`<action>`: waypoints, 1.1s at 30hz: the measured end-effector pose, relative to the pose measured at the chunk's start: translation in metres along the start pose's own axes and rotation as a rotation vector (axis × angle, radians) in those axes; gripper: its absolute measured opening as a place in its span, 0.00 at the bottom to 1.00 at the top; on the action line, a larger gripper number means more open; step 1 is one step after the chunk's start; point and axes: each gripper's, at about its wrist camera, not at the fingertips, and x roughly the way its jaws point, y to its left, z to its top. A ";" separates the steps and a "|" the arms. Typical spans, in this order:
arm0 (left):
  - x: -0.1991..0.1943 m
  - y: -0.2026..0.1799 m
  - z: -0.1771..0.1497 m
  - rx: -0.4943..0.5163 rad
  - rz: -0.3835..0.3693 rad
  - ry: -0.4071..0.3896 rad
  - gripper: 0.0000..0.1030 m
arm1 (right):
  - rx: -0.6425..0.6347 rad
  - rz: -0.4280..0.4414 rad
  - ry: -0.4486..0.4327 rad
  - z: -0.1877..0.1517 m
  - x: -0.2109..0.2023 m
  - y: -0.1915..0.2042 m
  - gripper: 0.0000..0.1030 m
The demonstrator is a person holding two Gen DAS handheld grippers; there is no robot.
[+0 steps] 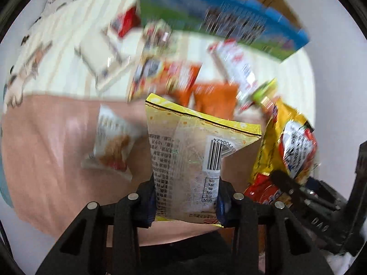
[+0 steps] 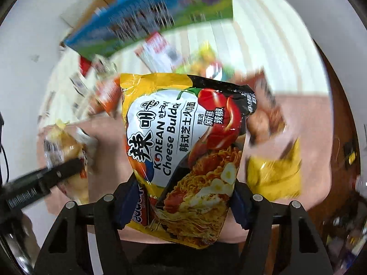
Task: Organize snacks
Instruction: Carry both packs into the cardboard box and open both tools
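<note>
1. Two packets are gripped, one in each gripper.
2. Left gripper [image 1: 187, 202] — jaws pinched on a pale yellow-edged snack packet [image 1: 190, 160], barcode side up, above the pink cloth [image 1: 45, 149].
3. Right gripper [image 2: 183, 206] — its pads press a yellow Cheese Buldak noodle bag [image 2: 183, 151], held over the same cloth.
4. Behind, blurred: a blue-green box [image 2: 149, 16], orange packets [image 1: 206, 94], and a small white snack pack [image 1: 112, 142] lying on the cloth.
</note>
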 end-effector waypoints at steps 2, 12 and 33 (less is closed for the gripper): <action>-0.022 -0.004 0.018 0.005 -0.024 -0.034 0.36 | -0.009 0.044 -0.019 0.023 -0.024 -0.006 0.68; -0.031 -0.073 0.204 0.000 -0.082 -0.131 0.36 | -0.187 0.115 -0.196 0.176 -0.131 -0.011 0.68; 0.139 -0.042 0.392 -0.091 0.026 0.117 0.36 | -0.231 -0.073 0.087 0.387 0.048 -0.014 0.69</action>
